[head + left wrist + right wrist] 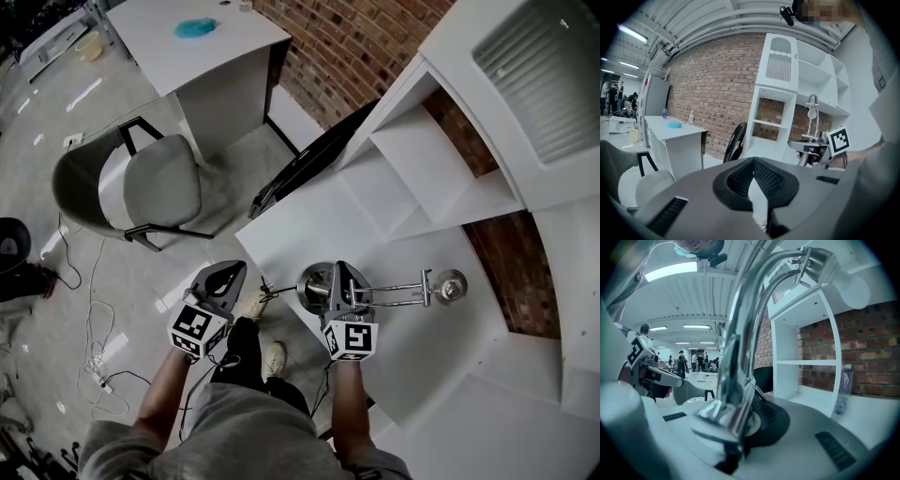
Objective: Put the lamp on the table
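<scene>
The chrome lamp (pixel 394 289) has a round base (pixel 314 284), a jointed arm and a small head (pixel 451 286). It hangs over the near edge of the white table (pixel 281 234); whether the base touches the top I cannot tell. My right gripper (pixel 339 274) is shut on the lamp's stem just above the base; in the right gripper view the stem (pixel 740 357) rises between the pads of the right gripper (pixel 740 423). To its left my left gripper (pixel 231 274) is off the table, jaws together on nothing. The left gripper view shows the left gripper (pixel 753 161) and the lamp (pixel 813 117) at the right.
A white shelf unit (pixel 450 159) stands on the table against the brick wall, with a bottle (pixel 841 387) on it. A black curved panel (pixel 309 155) leans at the table's far end. A grey chair (pixel 159 183), a second white desk (pixel 206 47) and floor cables (pixel 94 328) lie left.
</scene>
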`<state>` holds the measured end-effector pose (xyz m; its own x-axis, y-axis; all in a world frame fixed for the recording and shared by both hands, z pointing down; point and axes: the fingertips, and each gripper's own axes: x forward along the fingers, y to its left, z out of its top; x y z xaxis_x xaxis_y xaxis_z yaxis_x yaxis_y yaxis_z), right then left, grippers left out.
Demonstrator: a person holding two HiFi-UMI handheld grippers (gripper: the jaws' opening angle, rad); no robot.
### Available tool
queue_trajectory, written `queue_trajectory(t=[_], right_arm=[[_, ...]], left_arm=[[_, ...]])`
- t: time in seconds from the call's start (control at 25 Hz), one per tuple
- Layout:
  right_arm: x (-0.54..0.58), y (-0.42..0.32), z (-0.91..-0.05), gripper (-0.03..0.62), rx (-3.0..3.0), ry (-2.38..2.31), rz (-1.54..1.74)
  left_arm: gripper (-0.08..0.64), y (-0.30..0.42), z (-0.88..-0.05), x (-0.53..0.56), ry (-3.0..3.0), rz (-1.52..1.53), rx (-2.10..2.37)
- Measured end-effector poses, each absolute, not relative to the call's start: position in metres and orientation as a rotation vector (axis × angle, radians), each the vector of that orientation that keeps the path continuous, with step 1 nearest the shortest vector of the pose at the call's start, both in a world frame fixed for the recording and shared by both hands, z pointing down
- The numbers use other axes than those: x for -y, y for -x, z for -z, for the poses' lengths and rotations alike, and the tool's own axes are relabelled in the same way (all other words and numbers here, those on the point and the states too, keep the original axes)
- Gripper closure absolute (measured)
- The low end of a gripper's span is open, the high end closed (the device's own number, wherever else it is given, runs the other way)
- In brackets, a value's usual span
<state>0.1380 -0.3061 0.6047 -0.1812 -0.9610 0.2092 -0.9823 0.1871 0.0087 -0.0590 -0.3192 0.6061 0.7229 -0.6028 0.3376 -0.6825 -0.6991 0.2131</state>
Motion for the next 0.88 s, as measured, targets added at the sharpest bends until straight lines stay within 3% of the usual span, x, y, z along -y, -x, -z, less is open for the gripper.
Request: queue_trajectory(t=[0.64, 0.68, 0.76, 0.88], right_arm=[[0.304, -0.132, -0.607, 0.568, 2.292, -1.850, -0.181], [0.303, -0.131, -0.607, 0.556, 2.301, -1.846, -0.191], [0.302, -0.129, -0.606, 0.405, 2.333, -1.836, -0.217], [0.301, -0.131, -0.603, 0.329, 2.344, -1.855, -0.204]], left_arm=[[0.557, 0.063, -0.605, 0.310, -2.619, -0.354, 0.980], [0.557, 0.063, -0.606, 0.309, -2.617, -0.357, 0.981], [0.557, 0.064, -0.606, 0.307, -2.614, -0.360, 0.984], [0.557, 0.066, -0.605, 0.306, -2.613, -0.358, 0.990]])
